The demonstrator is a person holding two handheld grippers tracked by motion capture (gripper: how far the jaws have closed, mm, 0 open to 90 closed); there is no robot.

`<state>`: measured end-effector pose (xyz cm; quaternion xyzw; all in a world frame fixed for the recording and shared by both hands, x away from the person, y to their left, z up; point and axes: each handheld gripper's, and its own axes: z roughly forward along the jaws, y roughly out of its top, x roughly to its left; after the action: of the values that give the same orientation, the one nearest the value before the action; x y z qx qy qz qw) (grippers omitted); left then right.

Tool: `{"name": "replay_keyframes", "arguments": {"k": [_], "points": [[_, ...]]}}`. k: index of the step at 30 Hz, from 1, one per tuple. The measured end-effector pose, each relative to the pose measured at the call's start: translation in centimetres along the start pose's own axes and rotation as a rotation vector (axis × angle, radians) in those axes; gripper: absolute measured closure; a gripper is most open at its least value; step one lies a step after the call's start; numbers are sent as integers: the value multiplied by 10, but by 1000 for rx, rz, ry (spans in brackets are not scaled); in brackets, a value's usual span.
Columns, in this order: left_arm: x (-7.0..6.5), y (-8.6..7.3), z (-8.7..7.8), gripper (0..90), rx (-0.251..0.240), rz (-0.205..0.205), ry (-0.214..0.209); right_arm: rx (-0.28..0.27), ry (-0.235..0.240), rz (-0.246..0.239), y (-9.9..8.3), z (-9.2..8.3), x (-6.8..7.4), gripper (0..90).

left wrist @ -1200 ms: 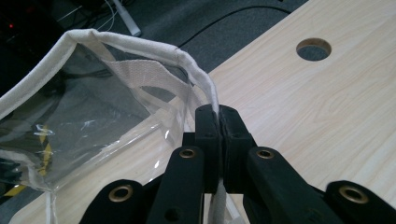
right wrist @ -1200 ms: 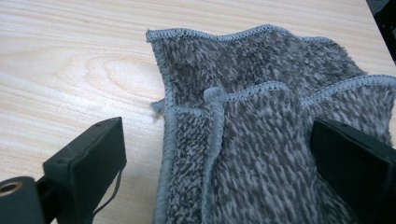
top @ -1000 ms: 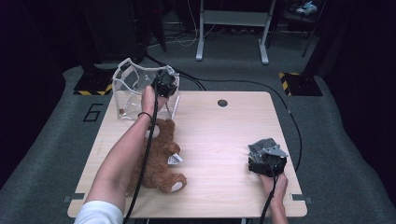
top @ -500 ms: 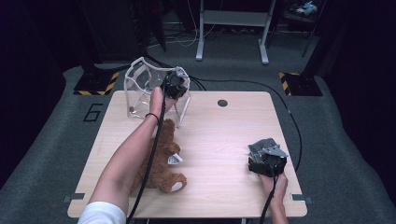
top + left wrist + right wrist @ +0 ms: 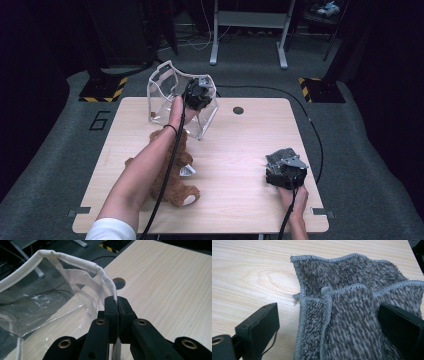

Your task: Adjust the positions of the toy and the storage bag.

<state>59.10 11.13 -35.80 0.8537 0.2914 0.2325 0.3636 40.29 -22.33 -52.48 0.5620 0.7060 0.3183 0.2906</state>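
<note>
While R claw (image 5: 285, 167) idles, bag (image 5: 165, 95) shifted right.

Bright, sharp table; dark surroundings; soft shadows.

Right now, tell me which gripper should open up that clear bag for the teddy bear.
Probably the left gripper: it is shut on the clear bag's white rim, beside the teddy bear. The right gripper sits open over a grey cloth, farther off.
</note>
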Motion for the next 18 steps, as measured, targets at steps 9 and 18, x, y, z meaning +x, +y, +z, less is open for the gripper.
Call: {"name": "replay_keyframes", "arguments": {"k": [9, 18], "points": [[-15, -1, -5, 875, -24, -1, -54, 2, -1, 2, 0, 0, 0, 40], [-31, -4, -13, 875, -45, 22, -110, 4, -3, -7, 0, 0, 1, 40]]}}
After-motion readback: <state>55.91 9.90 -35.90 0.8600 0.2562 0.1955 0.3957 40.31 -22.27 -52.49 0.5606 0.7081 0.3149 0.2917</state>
